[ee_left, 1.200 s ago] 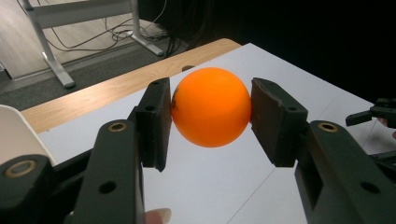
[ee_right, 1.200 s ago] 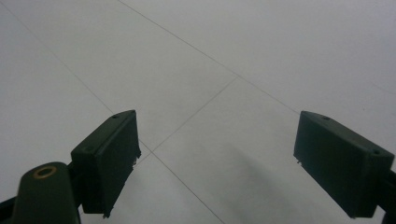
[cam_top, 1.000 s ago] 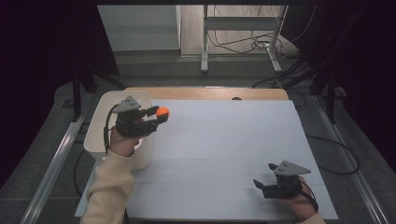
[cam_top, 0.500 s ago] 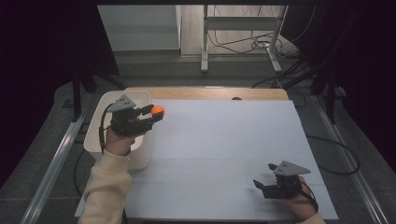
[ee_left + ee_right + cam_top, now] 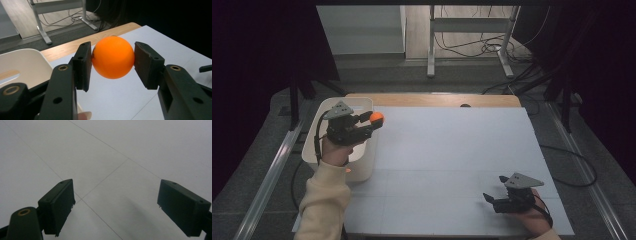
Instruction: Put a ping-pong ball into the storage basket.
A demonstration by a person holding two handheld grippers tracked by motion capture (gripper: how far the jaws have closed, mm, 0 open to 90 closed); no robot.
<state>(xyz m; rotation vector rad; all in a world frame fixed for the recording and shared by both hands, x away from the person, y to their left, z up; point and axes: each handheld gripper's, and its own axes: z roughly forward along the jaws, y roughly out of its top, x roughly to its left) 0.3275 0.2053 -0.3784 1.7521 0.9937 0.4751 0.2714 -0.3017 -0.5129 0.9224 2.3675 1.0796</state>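
Left hand-held gripper [image 5: 371, 121] w/ pinched orange ball [image 5: 376, 118] drifts back over white bin [image 5: 362, 172]; right hand-held gripper [image 5: 492, 199] spread on bench [image 5: 452, 150].

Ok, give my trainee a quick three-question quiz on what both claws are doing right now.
1. True or false: the left claw is shut on the orange ball.
2. The ball is above: A) the white bin's right rim, B) the table's far right corner, C) the floor.
3. What does the right claw hold?

Key:
1. True.
2. A.
3. Nothing; it is open, low over the white table.
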